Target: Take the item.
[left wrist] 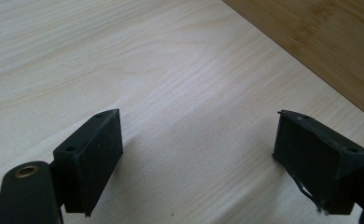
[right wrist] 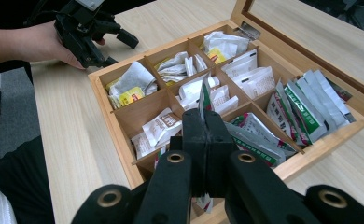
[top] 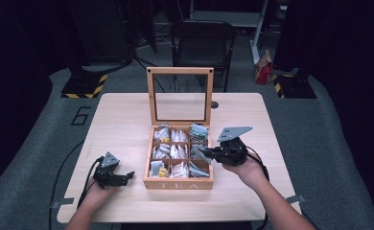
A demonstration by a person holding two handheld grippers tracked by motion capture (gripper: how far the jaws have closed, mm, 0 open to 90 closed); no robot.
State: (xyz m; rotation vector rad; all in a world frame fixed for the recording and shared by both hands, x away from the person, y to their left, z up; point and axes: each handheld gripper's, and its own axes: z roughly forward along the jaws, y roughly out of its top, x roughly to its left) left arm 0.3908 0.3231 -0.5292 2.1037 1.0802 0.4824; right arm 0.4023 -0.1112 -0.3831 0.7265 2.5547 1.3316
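Observation:
A wooden tea box (top: 178, 183) marked TEA stands open mid-table, its glass lid (top: 179, 94) upright at the back. Its nine compartments hold tea bags and packets (right wrist: 168, 125). My right gripper (top: 209, 154) hovers over the box's right middle compartment, shut on a thin white, green and red tea packet (right wrist: 202, 95) held edge-on between the jaws (top: 197, 152). My left gripper (top: 127, 177) rests low on the table just left of the box, open and holding nothing. In its own view the two pads (left wrist: 98, 158) stand wide apart over bare wood, with the box wall (left wrist: 320, 42) ahead.
The light wood table (top: 122, 120) has free room left, right and in front of the box. A black folding chair (top: 202, 40) stands beyond the far edge. Cables trail off the table's front corners. The left gripper (right wrist: 94, 28) and its hand appear beyond the box in the right gripper view.

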